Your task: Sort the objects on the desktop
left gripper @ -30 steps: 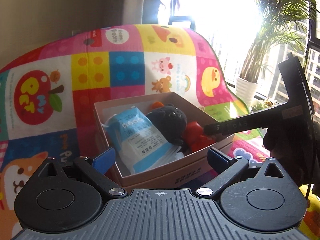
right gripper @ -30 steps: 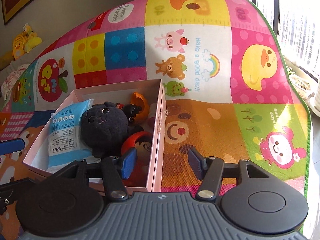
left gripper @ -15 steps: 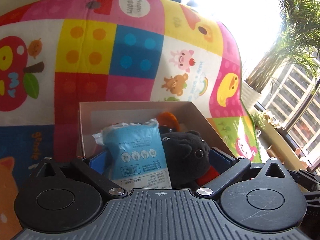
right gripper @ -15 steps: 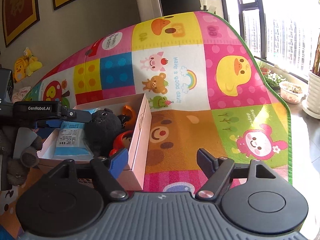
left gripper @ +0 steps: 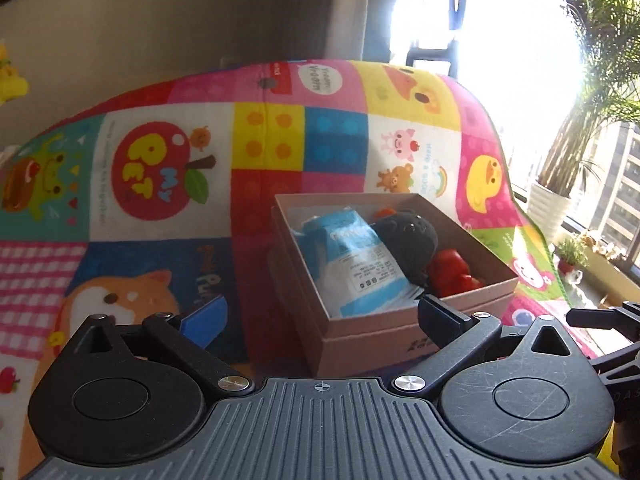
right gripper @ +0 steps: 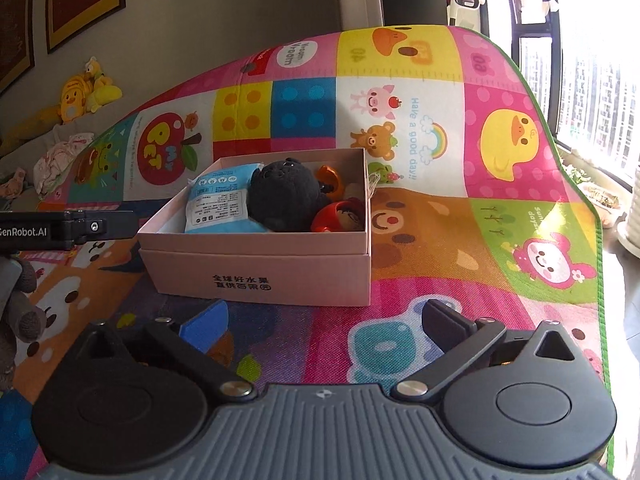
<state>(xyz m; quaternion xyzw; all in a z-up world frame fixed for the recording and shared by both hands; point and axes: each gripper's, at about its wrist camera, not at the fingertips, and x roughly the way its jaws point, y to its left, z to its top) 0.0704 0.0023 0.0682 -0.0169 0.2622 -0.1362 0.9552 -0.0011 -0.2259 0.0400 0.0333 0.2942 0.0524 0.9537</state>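
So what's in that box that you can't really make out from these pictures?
- Orange item, right wrist view: mostly behind the black plush; what it is stays unclear.
- Red toy, left wrist view: partly under the plush, shape unclear.
- Blue packet: its print is too small to read.
- Box floor: covered by the contents in both views.
- Both tongs, left and right, are open and empty.

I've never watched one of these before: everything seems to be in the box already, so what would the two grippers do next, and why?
Probably just hold back, both open. The blue packet, black plush, red toy and orange piece all lie inside the cardboard box; the left gripper and right gripper hold nothing, and no loose object shows on the play mat.
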